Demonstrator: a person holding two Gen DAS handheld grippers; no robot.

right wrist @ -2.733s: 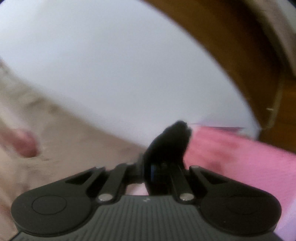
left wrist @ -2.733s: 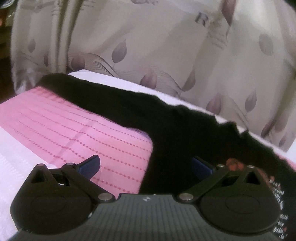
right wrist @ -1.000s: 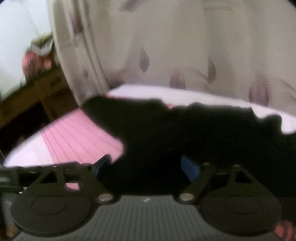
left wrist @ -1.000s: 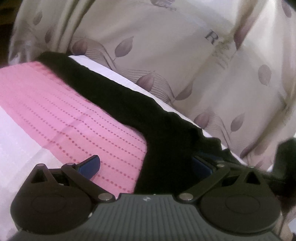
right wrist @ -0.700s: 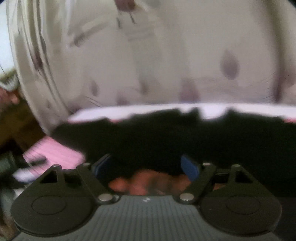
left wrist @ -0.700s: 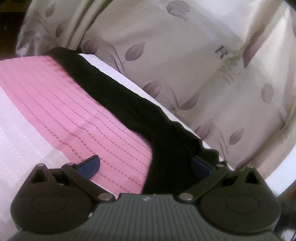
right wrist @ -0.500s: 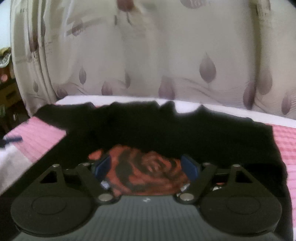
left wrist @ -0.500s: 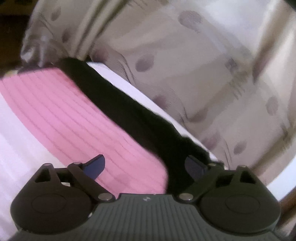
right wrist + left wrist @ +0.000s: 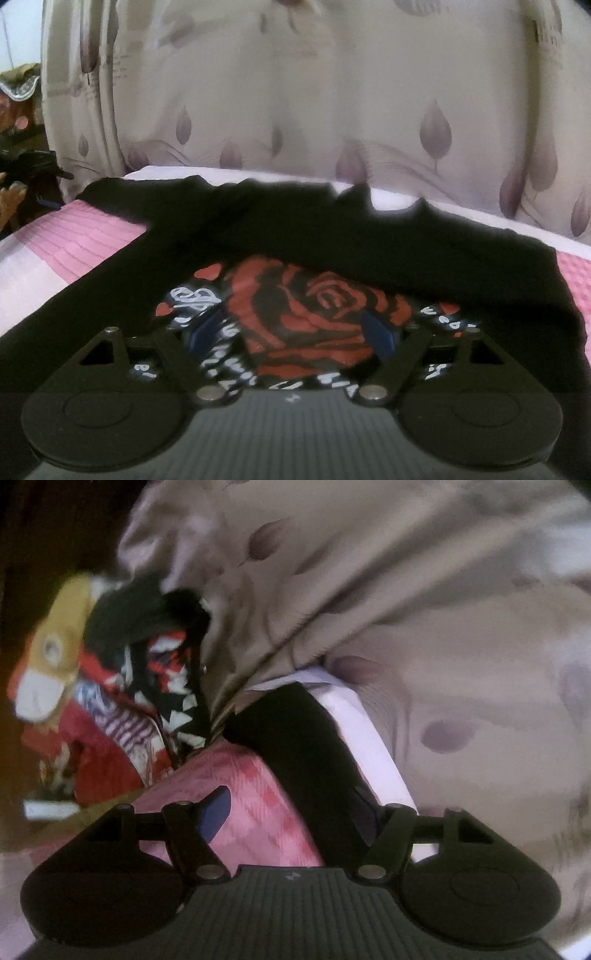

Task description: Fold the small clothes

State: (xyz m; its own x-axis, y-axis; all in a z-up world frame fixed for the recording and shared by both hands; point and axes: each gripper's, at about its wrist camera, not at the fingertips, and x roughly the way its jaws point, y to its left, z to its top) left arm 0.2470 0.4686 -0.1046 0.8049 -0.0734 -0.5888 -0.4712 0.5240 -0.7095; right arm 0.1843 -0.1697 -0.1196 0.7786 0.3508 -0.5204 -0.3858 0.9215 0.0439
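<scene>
A black T-shirt (image 9: 258,229) with a red rose print (image 9: 314,302) lies spread on the pink and white cloth (image 9: 96,236). Its far part is folded over towards the print. My right gripper (image 9: 291,332) is open and empty just above the print. In the left wrist view a black sleeve (image 9: 303,738) of the shirt runs along the far edge of the pink cloth (image 9: 251,797). My left gripper (image 9: 291,808) is open and empty, with the sleeve between its fingers near the right one.
A beige curtain (image 9: 332,92) with purple leaves hangs close behind the surface, also in the left wrist view (image 9: 406,609). A pile of colourful clothes (image 9: 110,701) lies off the left end. Dark furniture (image 9: 22,155) stands at the far left.
My right gripper let go of the black cloth, opened and swung to face the shirt's rose print. My left gripper stayed open and turned left, bringing the clothes pile into view.
</scene>
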